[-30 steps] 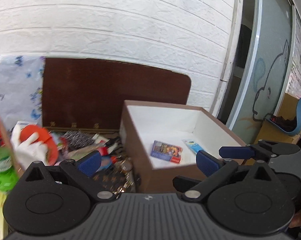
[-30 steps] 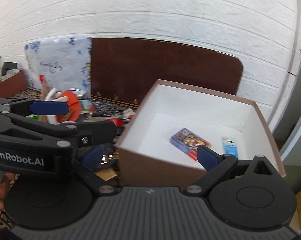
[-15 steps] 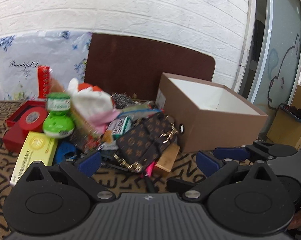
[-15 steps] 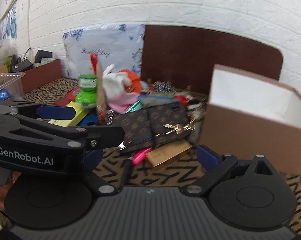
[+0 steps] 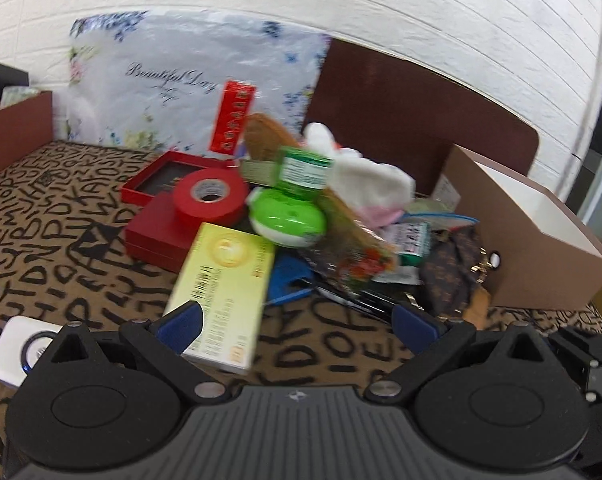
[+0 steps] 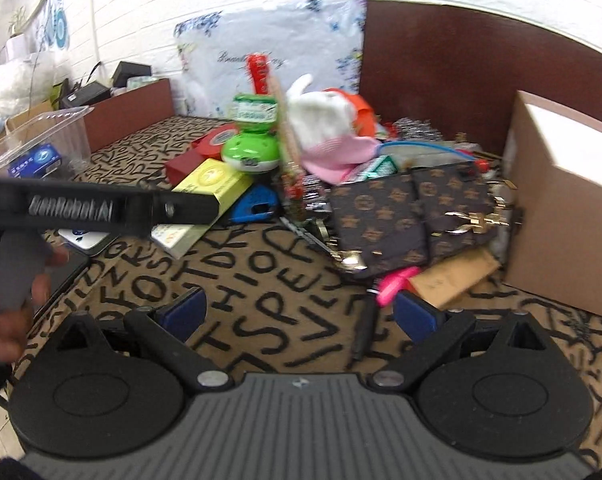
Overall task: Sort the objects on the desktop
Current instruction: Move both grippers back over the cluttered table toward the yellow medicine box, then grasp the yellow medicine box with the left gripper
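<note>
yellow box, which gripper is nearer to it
Left. The left gripper has the yellow box right at its left fingertip; the right gripper sits farther right, box beyond.

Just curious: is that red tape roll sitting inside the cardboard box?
No, the tape roll lies on a red case, far left of the box.

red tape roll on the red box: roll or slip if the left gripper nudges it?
The red tape roll lies flat, hole up, so it probably slides rather than rolls. It sits near the edge of the flat red box and could drop off. Likely stiff and light.
</note>
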The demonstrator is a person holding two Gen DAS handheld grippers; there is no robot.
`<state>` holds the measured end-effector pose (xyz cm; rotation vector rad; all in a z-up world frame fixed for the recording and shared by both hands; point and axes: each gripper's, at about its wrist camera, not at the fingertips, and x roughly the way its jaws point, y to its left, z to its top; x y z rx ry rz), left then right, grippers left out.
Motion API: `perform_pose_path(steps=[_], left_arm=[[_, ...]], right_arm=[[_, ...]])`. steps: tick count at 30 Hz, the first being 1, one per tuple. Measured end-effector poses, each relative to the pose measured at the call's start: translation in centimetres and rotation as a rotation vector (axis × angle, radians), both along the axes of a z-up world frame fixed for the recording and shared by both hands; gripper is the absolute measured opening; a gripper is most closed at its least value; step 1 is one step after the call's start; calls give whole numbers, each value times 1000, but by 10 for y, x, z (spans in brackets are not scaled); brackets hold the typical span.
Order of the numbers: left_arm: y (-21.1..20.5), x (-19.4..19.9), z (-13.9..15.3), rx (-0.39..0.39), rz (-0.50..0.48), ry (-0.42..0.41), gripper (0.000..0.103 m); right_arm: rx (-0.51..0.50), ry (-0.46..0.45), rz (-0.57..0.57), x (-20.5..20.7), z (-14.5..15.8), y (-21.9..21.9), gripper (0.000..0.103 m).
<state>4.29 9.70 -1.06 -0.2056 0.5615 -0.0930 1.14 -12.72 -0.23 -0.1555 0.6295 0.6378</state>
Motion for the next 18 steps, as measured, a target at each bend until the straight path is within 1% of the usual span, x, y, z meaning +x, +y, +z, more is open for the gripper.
perform_pose_path(steps=[2, 4, 6, 9, 12, 14, 15, 16, 18], left_arm=[[14, 8, -1, 18, 9, -5, 103], [25, 18, -4, 45, 2, 6, 103], [33, 28, -8, 52, -12, 25, 103], [37, 40, -16, 57, -40, 73, 102], [36, 47, -23, 69, -91, 86, 102], [37, 53, -28, 64, -103, 111, 101], [38, 56, -31, 59, -105, 124, 100], [39, 60, -33, 54, -108, 136, 96], [41, 66, -37, 45, -121, 166, 91]], right_arm=[[0, 20, 26, 5, -4, 15, 97], [4, 35, 59, 10, -8, 31, 97], [-2, 42, 86, 16, -12, 48, 97], [-28, 28, 117, 21, -16, 73, 97], [-60, 12, 150, 25, -22, 93, 97], [-80, 6, 167, 28, -27, 104, 97], [-88, 5, 174, 29, -29, 108, 96], [-91, 4, 182, 30, -31, 111, 96], [-93, 2, 193, 31, -34, 116, 94]])
